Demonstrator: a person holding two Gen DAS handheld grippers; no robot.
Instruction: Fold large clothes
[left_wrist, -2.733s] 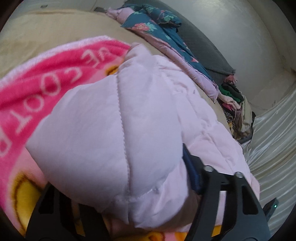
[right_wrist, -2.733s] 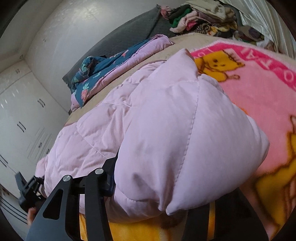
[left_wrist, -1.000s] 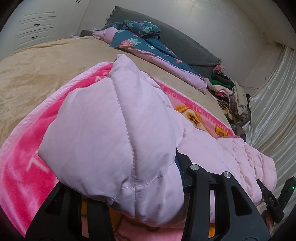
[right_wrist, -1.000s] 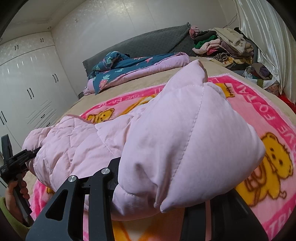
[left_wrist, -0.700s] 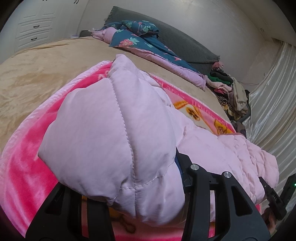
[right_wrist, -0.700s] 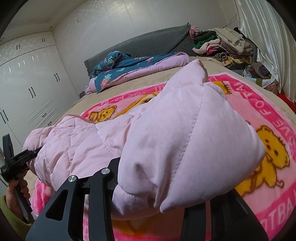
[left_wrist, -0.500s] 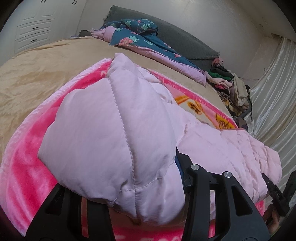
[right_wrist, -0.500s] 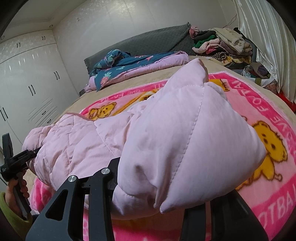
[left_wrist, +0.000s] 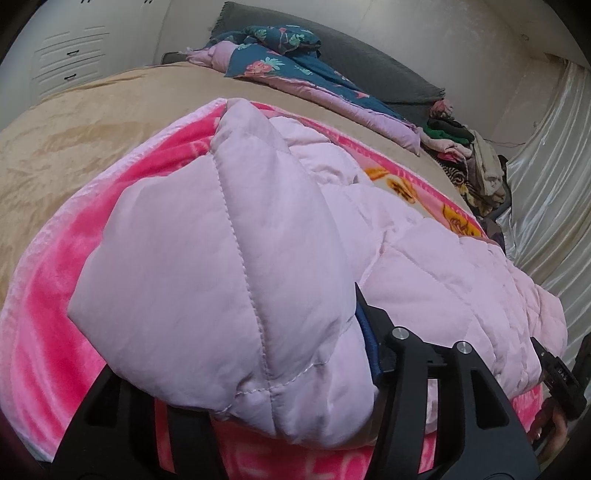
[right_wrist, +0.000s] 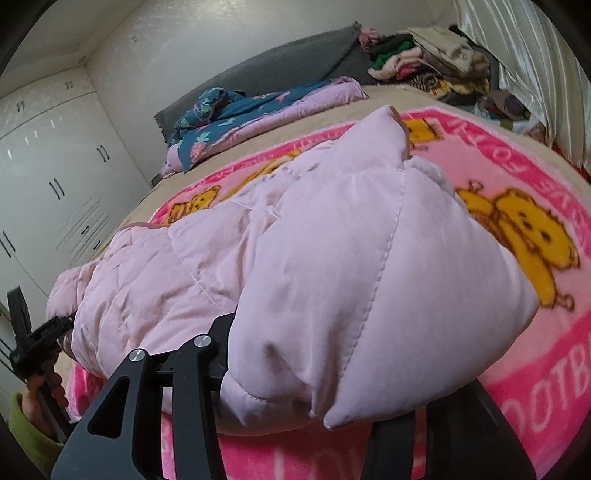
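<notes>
Now your 2 claws each pinch a corner of the puffy pink jacket (left_wrist: 229, 266). Your left gripper (left_wrist: 295, 398) is clamped on 1 padded corner, and your right gripper (right_wrist: 314, 387) is clamped on the other corner. The jacket sags between them, just above the bright pink bear blanket (right_wrist: 517, 229). That blanket lies flat on the tan bed cover (left_wrist: 92, 122). Behind the blanket, a blue flower quilt (left_wrist: 288, 62) sits bunched by the grey headboard (right_wrist: 288, 62). Past the blanket's far corner, a pile of clothes (right_wrist: 436, 70) rests near the shiny curtain (left_wrist: 546, 177).
</notes>
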